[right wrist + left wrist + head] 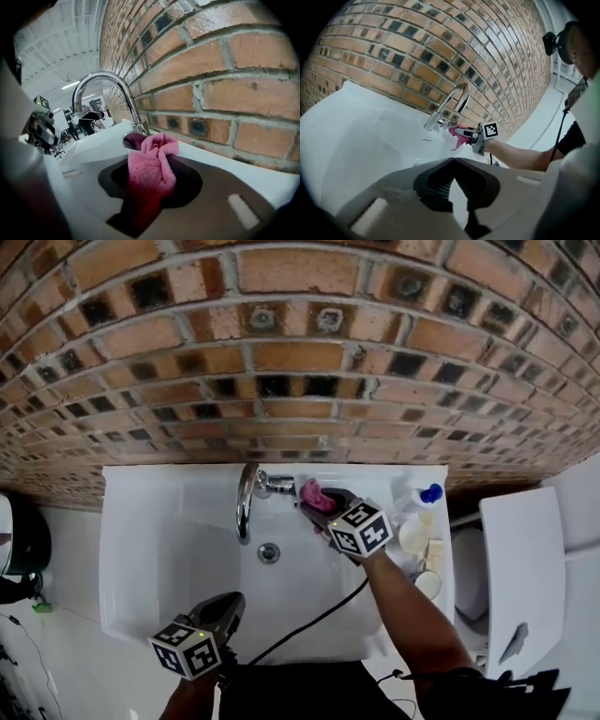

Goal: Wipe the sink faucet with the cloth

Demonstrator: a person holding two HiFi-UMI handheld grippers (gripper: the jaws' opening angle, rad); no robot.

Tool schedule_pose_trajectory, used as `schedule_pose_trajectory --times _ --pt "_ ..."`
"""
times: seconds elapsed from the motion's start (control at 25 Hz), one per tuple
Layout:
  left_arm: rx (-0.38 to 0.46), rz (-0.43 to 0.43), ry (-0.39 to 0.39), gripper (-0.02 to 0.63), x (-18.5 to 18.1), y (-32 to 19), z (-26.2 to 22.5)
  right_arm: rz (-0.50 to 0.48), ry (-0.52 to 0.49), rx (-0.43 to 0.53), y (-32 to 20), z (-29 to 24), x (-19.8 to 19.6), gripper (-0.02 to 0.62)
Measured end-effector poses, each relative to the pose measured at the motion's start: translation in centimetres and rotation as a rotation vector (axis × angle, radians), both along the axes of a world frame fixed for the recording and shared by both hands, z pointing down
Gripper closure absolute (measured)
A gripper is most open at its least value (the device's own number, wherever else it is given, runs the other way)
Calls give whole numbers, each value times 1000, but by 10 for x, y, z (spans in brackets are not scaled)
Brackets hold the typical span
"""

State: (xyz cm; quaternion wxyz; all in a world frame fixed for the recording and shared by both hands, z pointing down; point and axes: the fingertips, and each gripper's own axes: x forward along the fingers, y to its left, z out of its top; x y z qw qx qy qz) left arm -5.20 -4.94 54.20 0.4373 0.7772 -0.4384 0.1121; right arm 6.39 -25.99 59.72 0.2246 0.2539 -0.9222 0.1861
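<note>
A chrome gooseneck faucet (244, 502) (457, 96) (101, 79) stands at the back of a white sink (159, 549), under a brick wall. My right gripper (314, 505) (150, 171) is shut on a bunched pink cloth (316, 493) (457, 132) (152, 161). It holds the cloth just right of the faucet's base and side handle (274, 486); whether the cloth touches the handle is unclear. My left gripper (230, 601) (453, 161) hangs over the sink's front part, shut with nothing in it, pointing toward the faucet.
The drain (269, 552) lies below the spout. On the sink's right ledge are a white bottle with a blue cap (420, 498) and pale soap pieces (414, 533). A white lid (520, 559) sits to the right, a dark object (23, 535) far left.
</note>
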Motion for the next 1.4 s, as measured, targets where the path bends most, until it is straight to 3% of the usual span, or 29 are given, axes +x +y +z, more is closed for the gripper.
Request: schedule_pose_trajectory --times 0.24,0.48,0.84,1.4 --pt "-28 -50 -32 603 4 8 -3 -159 -56 -27 -7 11 -16 463" --pt "-36 -80 -51 603 7 8 -6 -200 -89 -50 -14 15 -19 466" --pt "-26 -84 -40 603 16 13 -14 -284 113 118 -5 4 -21 477" --pt "45 -95 -31 603 21 43 -36 -321 150 261 47 -43 -19 474"
